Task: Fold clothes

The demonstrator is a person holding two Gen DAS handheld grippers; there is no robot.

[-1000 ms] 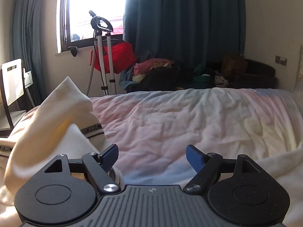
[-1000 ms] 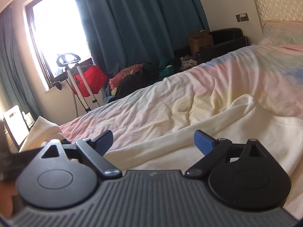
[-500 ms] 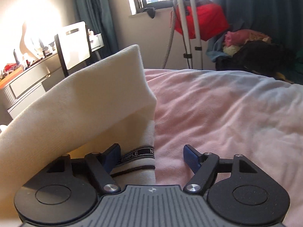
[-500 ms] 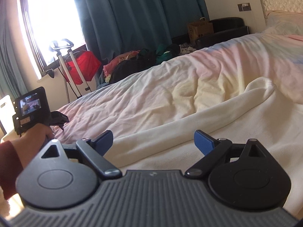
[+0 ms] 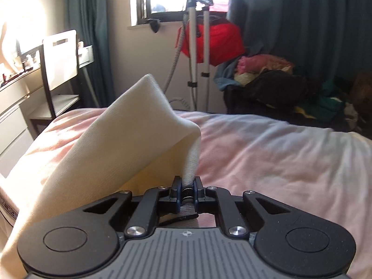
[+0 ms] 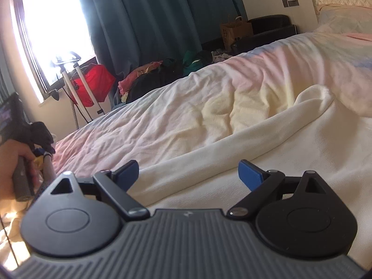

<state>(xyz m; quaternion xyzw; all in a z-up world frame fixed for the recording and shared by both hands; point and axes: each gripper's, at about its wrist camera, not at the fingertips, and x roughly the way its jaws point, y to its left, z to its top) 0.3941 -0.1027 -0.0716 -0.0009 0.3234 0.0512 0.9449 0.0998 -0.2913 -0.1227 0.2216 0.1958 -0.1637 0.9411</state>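
The left gripper (image 5: 187, 189) is clenched on the ribbed hem of a cream knit garment (image 5: 121, 153), its two jaws pressed together with only the bunched fabric between them. From that pinch the cloth rises in a tented fold, peaking up and to the left of the jaws, then slopes down toward the lower left edge of the left wrist view, so its long axis there runs diagonally from the lower left up to the peak. A dark band with lettering too small to read shows at the far left edge of the garment. The right gripper (image 6: 189, 174) is released — its blue-padded fingers (image 6: 250, 174) stand wide apart, holding nothing, hovering low over the same cream fabric, and I cannot tell whether the pads touch it. In the right wrist view the garment (image 6: 267, 146) lies spread on the bed (image 6: 181, 116), its rolled edge running from just ahead of the left finger up and rightward to a rounded bump near the right side. The bed's wrinkled cover is pastel pink, yellow and blue. At the left edge of that view a hand (image 6: 9, 162) grips a dark handle. Beyond the bed stand a white-poled garment steamer (image 5: 197, 46), a red bag (image 5: 216, 41), a clothes pile (image 5: 262, 74) — and dark teal curtains (image 6: 151, 18) beside a bright window (image 6: 53, 28).
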